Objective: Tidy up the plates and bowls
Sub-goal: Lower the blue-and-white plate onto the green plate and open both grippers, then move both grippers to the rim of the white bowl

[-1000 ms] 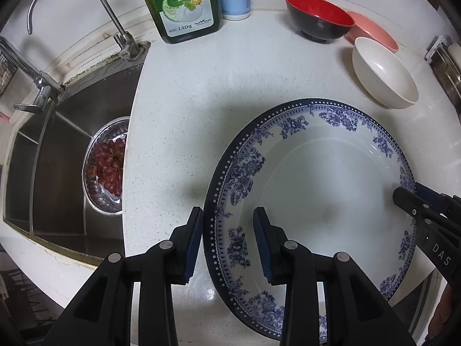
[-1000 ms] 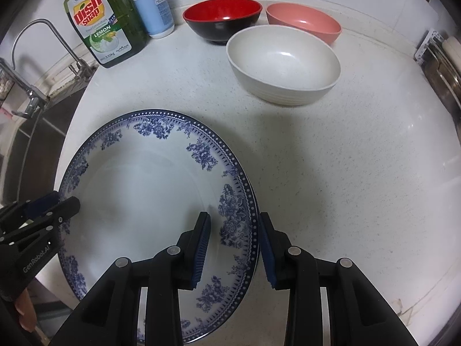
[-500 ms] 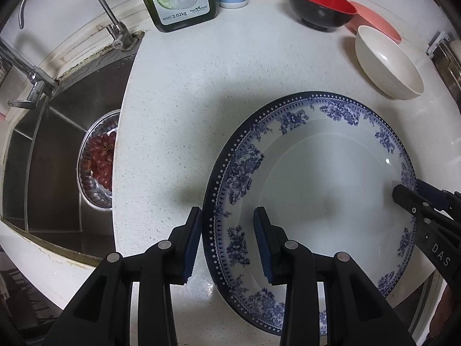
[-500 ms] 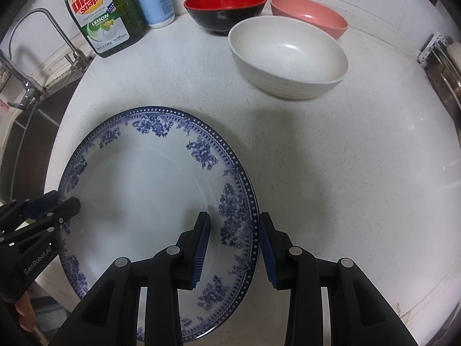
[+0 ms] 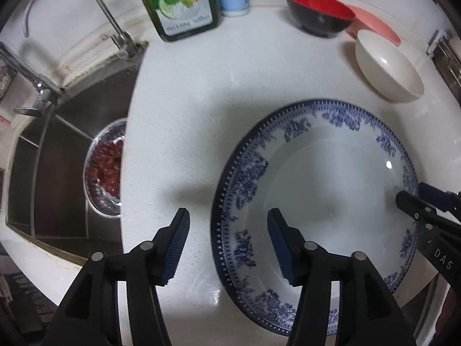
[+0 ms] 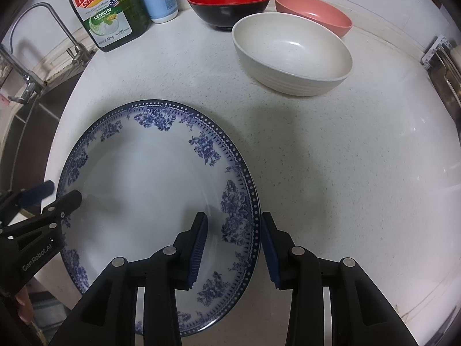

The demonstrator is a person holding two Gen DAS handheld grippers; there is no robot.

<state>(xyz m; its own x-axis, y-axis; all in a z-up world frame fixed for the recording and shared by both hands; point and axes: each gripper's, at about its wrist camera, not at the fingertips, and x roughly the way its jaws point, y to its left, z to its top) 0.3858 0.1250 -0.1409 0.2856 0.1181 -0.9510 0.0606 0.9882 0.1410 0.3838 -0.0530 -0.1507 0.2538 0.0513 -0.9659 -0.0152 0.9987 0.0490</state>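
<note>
Left claw: your left gripper [image 5: 227,240] is opening, pads clear of the plate [image 5: 331,178] rim between them.
Right claw: your right gripper [image 6: 233,248] is opening too, straddling the right rim, not pressing.
Plate: flat on the counter [image 6: 345,158], near edge.
Bowls: cream bowl [image 6: 292,53], red bowl [image 6: 229,4], pink bowl [image 6: 314,13] far right.
</note>
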